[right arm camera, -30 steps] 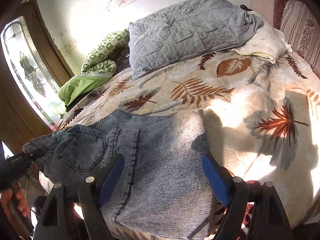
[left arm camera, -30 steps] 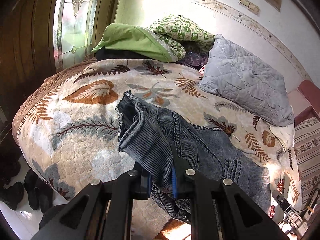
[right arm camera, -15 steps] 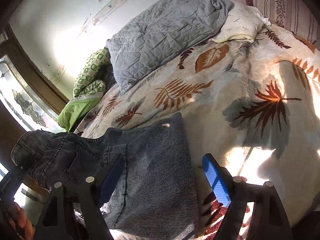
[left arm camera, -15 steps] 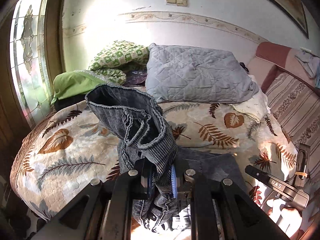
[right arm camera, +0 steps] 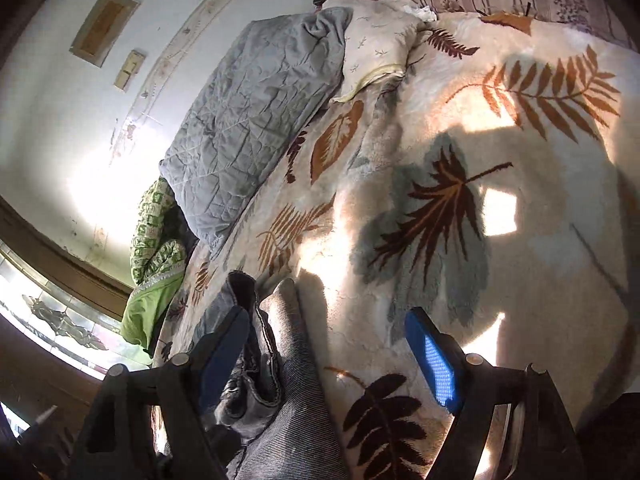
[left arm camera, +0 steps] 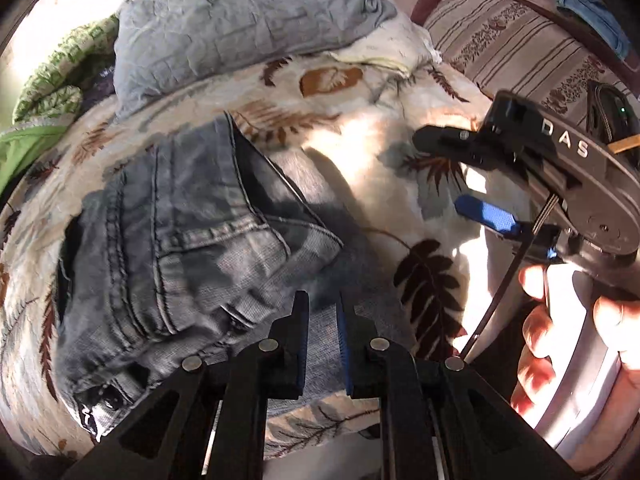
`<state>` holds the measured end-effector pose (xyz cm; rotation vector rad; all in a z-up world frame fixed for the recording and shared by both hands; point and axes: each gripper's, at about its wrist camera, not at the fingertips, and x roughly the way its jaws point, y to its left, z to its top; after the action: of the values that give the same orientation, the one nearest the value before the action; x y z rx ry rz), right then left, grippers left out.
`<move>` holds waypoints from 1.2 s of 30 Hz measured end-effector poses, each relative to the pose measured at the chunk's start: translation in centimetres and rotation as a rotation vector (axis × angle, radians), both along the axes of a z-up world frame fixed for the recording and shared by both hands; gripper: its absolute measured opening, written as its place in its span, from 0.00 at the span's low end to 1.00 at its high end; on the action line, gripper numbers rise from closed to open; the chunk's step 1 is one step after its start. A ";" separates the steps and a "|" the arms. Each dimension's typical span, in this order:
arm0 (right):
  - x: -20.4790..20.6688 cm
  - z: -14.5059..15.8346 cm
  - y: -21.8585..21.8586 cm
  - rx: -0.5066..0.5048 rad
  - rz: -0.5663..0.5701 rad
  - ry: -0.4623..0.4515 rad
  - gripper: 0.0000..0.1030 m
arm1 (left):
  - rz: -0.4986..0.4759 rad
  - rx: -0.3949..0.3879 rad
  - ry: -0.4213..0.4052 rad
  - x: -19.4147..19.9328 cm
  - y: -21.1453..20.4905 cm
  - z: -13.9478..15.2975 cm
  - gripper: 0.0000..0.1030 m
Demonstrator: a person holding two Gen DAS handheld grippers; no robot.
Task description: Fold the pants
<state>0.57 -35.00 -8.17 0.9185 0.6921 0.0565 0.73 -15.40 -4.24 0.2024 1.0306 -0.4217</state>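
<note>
Left gripper clenched on jeans folded near bed edge, right gripper released; best lower flat, aligning edges before release.

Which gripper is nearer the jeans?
Left. The left gripper is clamped on the jeans; the right gripper hangs open beside them, over the blanket.

pants: on the bedspread, at its near edge
pillow: behind the pants, on the bedspread
right gripper: right of the pants
</note>
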 end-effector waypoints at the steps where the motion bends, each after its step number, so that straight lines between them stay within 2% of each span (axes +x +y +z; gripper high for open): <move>1: 0.0 -0.2 -0.2 0.006 -0.003 0.008 0.81 | 0.007 -0.039 0.007 -0.2 0.6 0.3 0.14; 3: 0.1 -0.5 -0.4 0.026 0.007 0.013 0.81 | 0.037 -0.092 -0.029 -0.8 2.7 2.3 0.14; 4: 0.3 -0.6 -0.2 0.037 0.027 0.015 0.81 | 0.064 -0.145 -0.061 -1.3 4.4 3.8 0.17; 6: 0.9 -0.6 0.7 0.050 0.090 0.015 0.81 | 0.137 -0.225 -0.158 -2.0 8.0 6.9 0.36; 7: 1.2 -0.5 1.4 0.053 0.137 0.021 0.81 | 0.193 -0.235 -0.227 -2.4 9.9 8.2 0.56; 8: 1.5 -0.5 2.3 0.063 0.194 0.029 0.80 | 0.269 -0.218 -0.295 -2.6 11.7 9.0 0.72; 9: 1.6 -0.4 3.1 0.085 0.248 0.033 0.81 | 0.347 -0.185 -0.346 -2.6 13.3 9.3 0.74; 10: 1.6 -0.3 3.9 0.108 0.295 0.035 0.80 | 0.403 -0.144 -0.362 -2.2 14.6 9.1 0.75; 12: 1.7 0.1 5.3 0.155 0.366 0.041 0.81 | 0.470 -0.094 -0.303 -0.7 16.5 7.6 0.74; 14: 1.9 0.7 6.5 0.216 0.428 0.024 0.81 | 0.500 -0.090 -0.240 0.6 17.5 5.5 0.74; 16: 2.2 0.4 7.9 0.277 0.475 0.062 0.80 | 0.503 -0.072 -0.200 1.3 17.5 3.7 0.74; 19: 3.1 -0.4 9.4 0.256 0.477 0.125 0.81 | 0.501 -0.096 -0.158 1.2 17.5 1.9 0.74; 23: 4.7 -2.2 10.5 0.237 0.450 0.255 0.81 | 0.510 -0.135 -0.162 0.7 18.5 1.8 0.74; 27: 5.5 -1.8 10.7 0.236 0.409 0.265 0.81 | 0.524 -0.153 -0.137 0.9 19.3 1.2 0.74; 28: 5.8 -1.8 10.8 0.225 0.403 0.258 0.78 | 0.527 -0.161 -0.130 0.9 19.4 1.0 0.75; 31: 6.4 -1.6 11.5 0.107 0.405 0.275 0.23 | 0.534 -0.169 -0.126 0.9 20.0 0.9 0.74; 32: 6.2 -1.2 11.6 0.074 0.401 0.268 0.17 | 0.540 -0.173 -0.130 0.8 20.2 1.0 0.74; 36: 4.7 2.7 12.5 -0.059 0.408 0.175 0.14 | 0.573 -0.201 -0.134 0.7 21.3 1.3 0.74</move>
<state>5.29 -22.47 -5.46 0.7194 1.0319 0.3194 1.41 5.87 -2.90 -0.2417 0.8610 0.0119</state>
